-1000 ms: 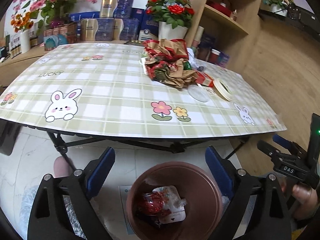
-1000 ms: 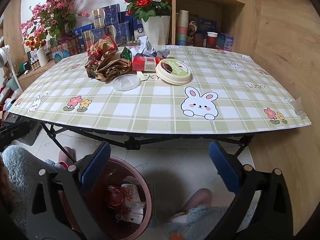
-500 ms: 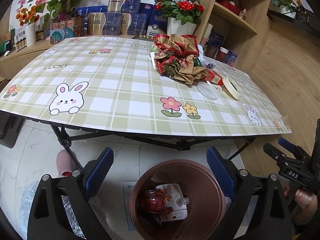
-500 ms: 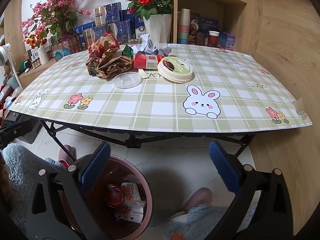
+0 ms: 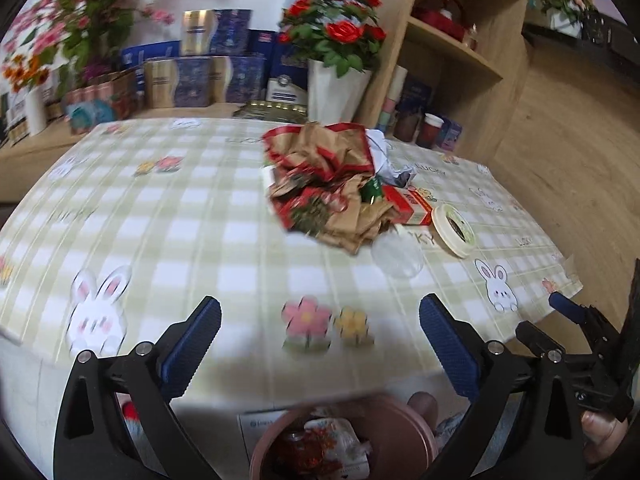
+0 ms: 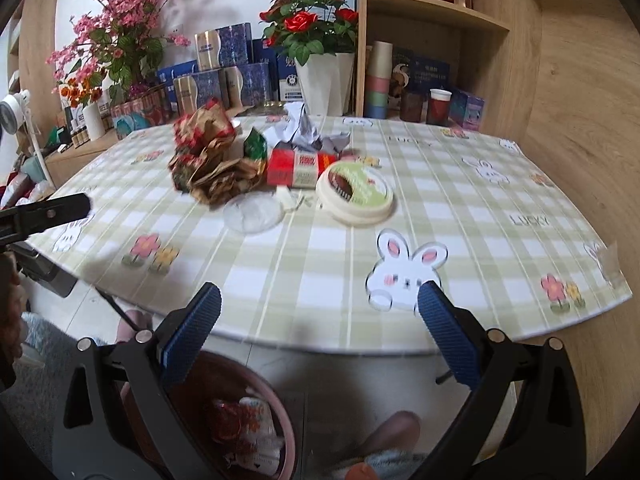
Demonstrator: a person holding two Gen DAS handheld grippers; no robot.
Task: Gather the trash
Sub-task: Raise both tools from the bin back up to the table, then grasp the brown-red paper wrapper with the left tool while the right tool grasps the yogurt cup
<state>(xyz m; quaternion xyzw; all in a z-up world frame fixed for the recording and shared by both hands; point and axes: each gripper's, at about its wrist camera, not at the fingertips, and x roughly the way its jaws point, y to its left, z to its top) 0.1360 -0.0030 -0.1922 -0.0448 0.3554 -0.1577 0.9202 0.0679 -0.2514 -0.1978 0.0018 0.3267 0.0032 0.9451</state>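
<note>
Two grippers hang at the near edge of the desk (image 6: 500, 184), both with their jaws spread wide and nothing between them. The left gripper (image 5: 320, 344) and the right gripper (image 6: 320, 332) are each poised above the brown bin (image 6: 288, 432) on the floor, which holds a red-and-white wrapper or two already.

Most of the trash sits in one heap well beyond the bin, past the middle of the desk: a crumpled brown-and-red paper wad (image 5: 328, 184), a red carton (image 6: 296, 168) touching its right side, a clear plastic lid (image 6: 252, 212) just in front, and a round cream container lid (image 6: 356, 192) to the right of that. Crumpled white paper (image 6: 308, 136) lies behind the carton.

My guess is they're between pickups, heading out for the next piece. That calls for a long reach over the cloth; the flat lids look awkward to pinch, while the paper wad should squash easily.
</note>
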